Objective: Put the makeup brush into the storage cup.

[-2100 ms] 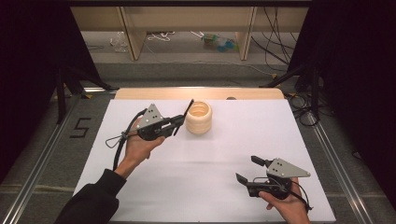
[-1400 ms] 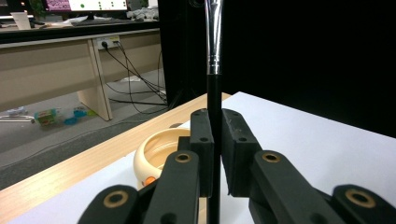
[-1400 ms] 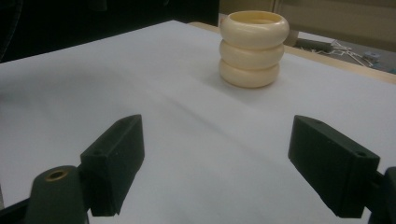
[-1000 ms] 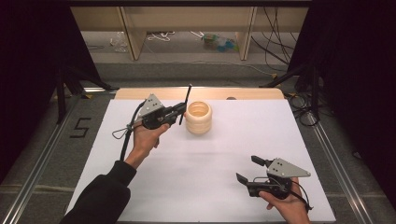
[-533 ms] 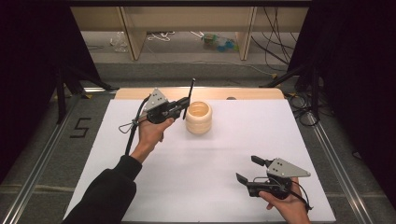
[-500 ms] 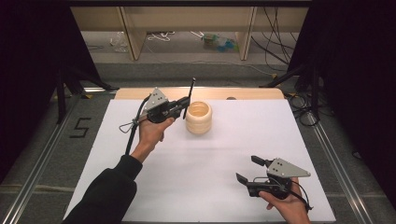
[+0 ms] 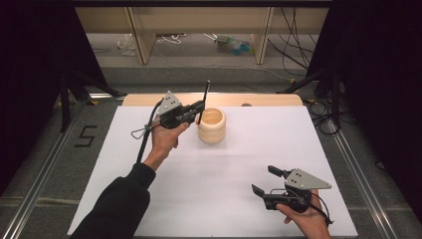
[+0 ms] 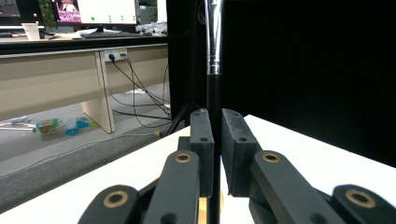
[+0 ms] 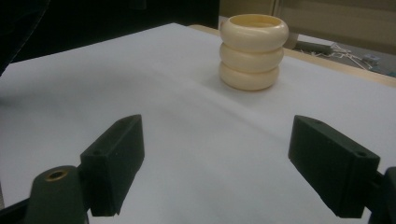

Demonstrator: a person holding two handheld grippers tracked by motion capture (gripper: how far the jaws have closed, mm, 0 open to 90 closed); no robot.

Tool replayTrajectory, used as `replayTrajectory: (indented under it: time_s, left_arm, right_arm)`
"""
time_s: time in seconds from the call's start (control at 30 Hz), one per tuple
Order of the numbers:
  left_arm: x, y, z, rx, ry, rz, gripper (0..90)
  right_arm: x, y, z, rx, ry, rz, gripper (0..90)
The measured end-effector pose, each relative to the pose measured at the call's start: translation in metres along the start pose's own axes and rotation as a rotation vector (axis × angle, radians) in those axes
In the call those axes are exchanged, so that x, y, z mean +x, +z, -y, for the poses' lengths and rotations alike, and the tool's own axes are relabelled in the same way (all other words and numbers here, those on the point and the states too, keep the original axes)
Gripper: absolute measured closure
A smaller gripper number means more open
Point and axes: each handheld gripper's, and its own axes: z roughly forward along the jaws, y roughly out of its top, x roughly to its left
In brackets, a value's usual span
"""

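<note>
At the lower right of the high view the right gripper [image 7: 266, 182] rests on the white table [image 7: 239, 164] with jaws spread wide and empty, while farther back, above centre, the left gripper [image 7: 200, 110] clamps a thin black stick [image 7: 204, 97] (metal-tipped, upright) just beside the cream ribbed cup [image 7: 212, 125].

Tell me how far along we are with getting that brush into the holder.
Done: the left claw is shut on the black brush, upright beside the cream ridged holder. In hand: lining it up at the holder's rim. Left: lower it in and release. The right claw waits open, empty, near the table's front edge.
</note>
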Motion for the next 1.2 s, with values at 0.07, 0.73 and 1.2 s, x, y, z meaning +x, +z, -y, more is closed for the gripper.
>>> replayTrajectory:
  time_s: [0.07,0.73,1.2]
  left_arm:
    - [-0.001,0.0,0.0,0.013,-0.015,-0.013,83.5]
    - [0.001,0.022,-0.004,0.0,-0.011,-0.025,83.5]
    - [0.007,0.034,0.009,-0.006,-0.013,-0.049,83.5]
  right_arm:
    - [0.0,0.0,-0.001,-0.021,-0.006,0.004,19.6]
    - [0.0,-0.001,-0.002,-0.039,0.002,0.012,19.6]
    - [0.001,-0.001,-0.002,-0.026,0.013,0.006,19.6]
